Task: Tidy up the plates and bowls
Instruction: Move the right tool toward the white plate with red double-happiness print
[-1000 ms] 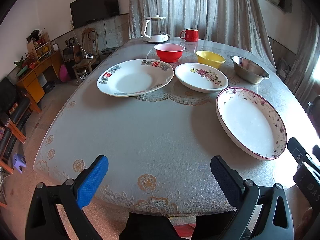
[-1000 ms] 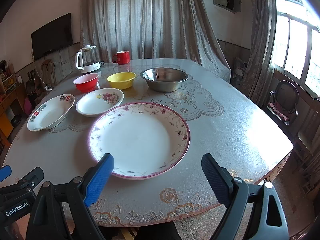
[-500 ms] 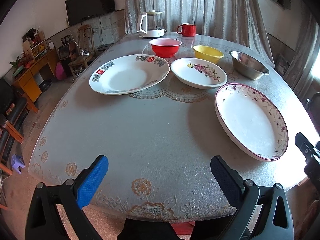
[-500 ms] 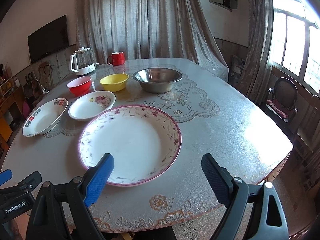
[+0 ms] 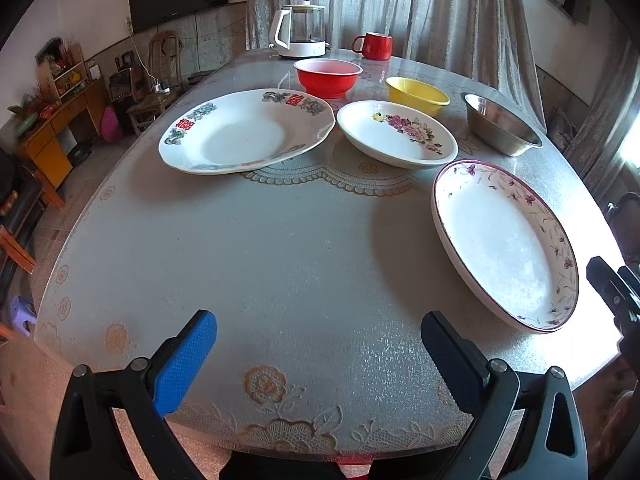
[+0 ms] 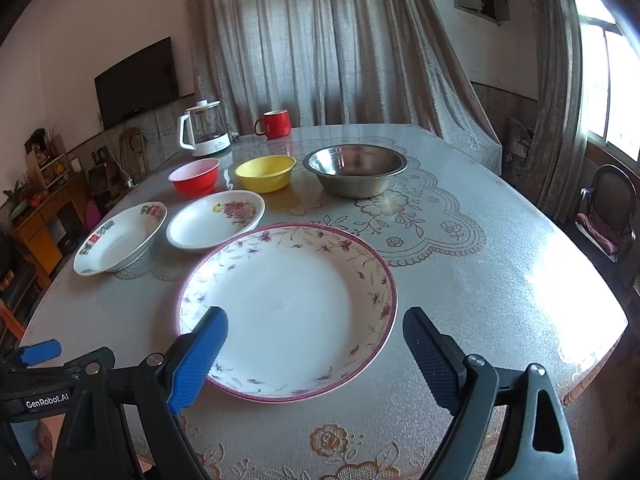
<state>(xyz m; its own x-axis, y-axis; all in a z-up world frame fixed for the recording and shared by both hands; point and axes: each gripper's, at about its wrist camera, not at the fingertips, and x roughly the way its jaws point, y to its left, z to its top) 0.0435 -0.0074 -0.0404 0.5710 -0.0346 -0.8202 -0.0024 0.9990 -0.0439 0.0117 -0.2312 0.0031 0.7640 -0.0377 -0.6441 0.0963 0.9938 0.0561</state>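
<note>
While both tools hang over the near edge of the table [image 5: 304, 264], neither holds anything: the left gripper [image 5: 318, 352] has its fingers spread wide with only bare tablecloth between them, and the right gripper [image 6: 314, 354] is likewise spread wide and empty. Between and just beyond the right gripper's fingers lies the pink-rimmed plate [image 6: 288, 308], its near rim overlapped in view by the blue pad [image 6: 198, 360]; whether the pad touches the plate cannot be told. From the left wrist view the same plate sits ahead and to the right of the left fingers, apart from them. Further ahead of the left fingers stand the plate with red characters [image 5: 248, 132] to the left and the rose-patterned plate [image 5: 396, 134] to the right, just beside each other, rims close but contact not discernible. Beyond these, in a row, stand the red bowl [image 5: 328, 78], the yellow bowl [image 5: 416, 94] and the steel bowl [image 5: 500, 124], each apart from its neighbour and all upright. Farthest out, near the far table edge, stand a kettle [image 5: 300, 30] and a red mug [image 5: 374, 46]. All dishes lie separately, none stacked
</note>
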